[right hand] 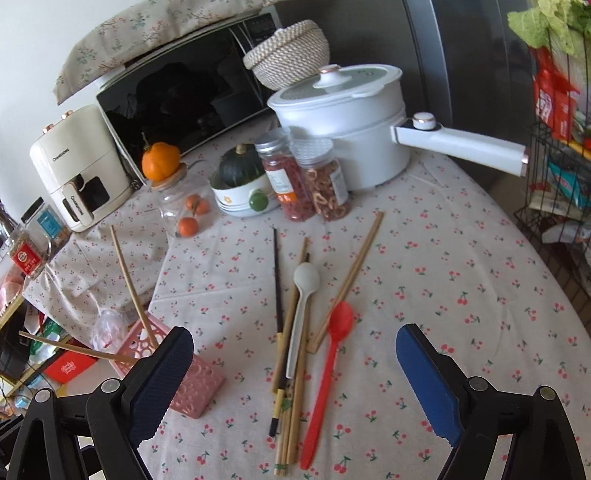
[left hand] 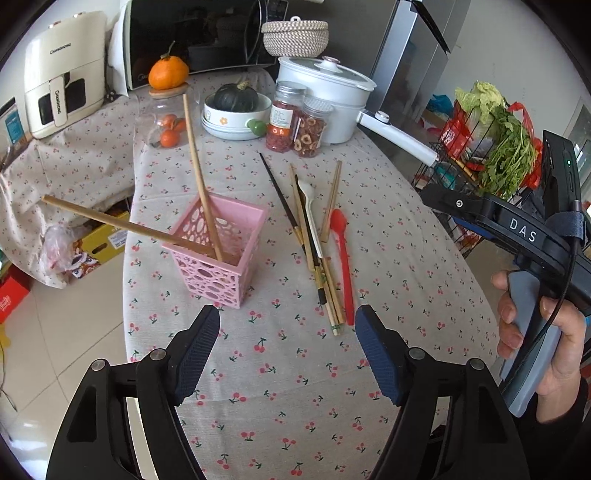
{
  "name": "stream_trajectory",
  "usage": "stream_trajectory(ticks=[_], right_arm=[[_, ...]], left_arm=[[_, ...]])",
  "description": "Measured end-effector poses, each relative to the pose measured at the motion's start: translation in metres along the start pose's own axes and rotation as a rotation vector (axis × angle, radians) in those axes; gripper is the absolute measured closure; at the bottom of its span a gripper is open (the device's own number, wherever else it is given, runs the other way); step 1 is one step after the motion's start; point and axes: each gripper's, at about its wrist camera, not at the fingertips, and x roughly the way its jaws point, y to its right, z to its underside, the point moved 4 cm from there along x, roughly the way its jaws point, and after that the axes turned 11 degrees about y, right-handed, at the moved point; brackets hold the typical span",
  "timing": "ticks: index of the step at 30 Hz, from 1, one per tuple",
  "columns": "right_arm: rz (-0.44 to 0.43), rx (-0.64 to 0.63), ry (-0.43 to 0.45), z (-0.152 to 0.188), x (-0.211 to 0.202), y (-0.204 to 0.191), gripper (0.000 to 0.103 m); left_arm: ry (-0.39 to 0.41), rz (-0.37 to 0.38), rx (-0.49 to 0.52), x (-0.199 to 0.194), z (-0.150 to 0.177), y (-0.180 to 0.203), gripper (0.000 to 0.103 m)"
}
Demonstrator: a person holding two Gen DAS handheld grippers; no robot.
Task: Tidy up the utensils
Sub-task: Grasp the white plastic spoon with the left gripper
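A pink openwork basket (left hand: 221, 251) (right hand: 195, 387) stands on the cherry-print tablecloth with two long wooden chopsticks (left hand: 197, 166) leaning in it. To its right lies a loose pile: a red spoon (left hand: 343, 258) (right hand: 325, 373), a white spoon (left hand: 310, 210) (right hand: 301, 314), a dark chopstick (left hand: 282, 199) (right hand: 277, 288) and several wooden chopsticks (left hand: 330, 206) (right hand: 354, 273). My left gripper (left hand: 287, 317) is open above the cloth, nearer than the basket and pile, with nothing between its fingers. My right gripper (right hand: 294, 334) is wide open over the near part of the pile, holding nothing.
At the back stand a white pot (left hand: 325, 96) with a long handle, two jars (left hand: 295, 122), a bowl holding a squash (left hand: 236, 99), a microwave (left hand: 192, 33) and an air fryer (left hand: 62, 74). A wire rack of greens (left hand: 491, 147) is off the table's right edge. A hand (left hand: 535, 332) grips the right tool.
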Motion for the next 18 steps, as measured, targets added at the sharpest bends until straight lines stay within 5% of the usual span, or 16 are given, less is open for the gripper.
stream_trajectory(ticks=[4, 11, 18], right_arm=[[0.012, -0.037, -0.093, -0.001, 0.016, 0.025, 0.010], [0.105, 0.074, -0.145, -0.010, 0.033, 0.096, 0.010], [0.134, 0.137, -0.184, -0.013, 0.042, 0.135, 0.010]], left_arm=[[-0.038, 0.003, 0.010, 0.022, -0.015, 0.026, 0.025], [-0.099, -0.026, 0.002, 0.094, -0.057, 0.059, 0.025], [-0.149, -0.169, -0.001, 0.187, -0.097, 0.057, 0.037]])
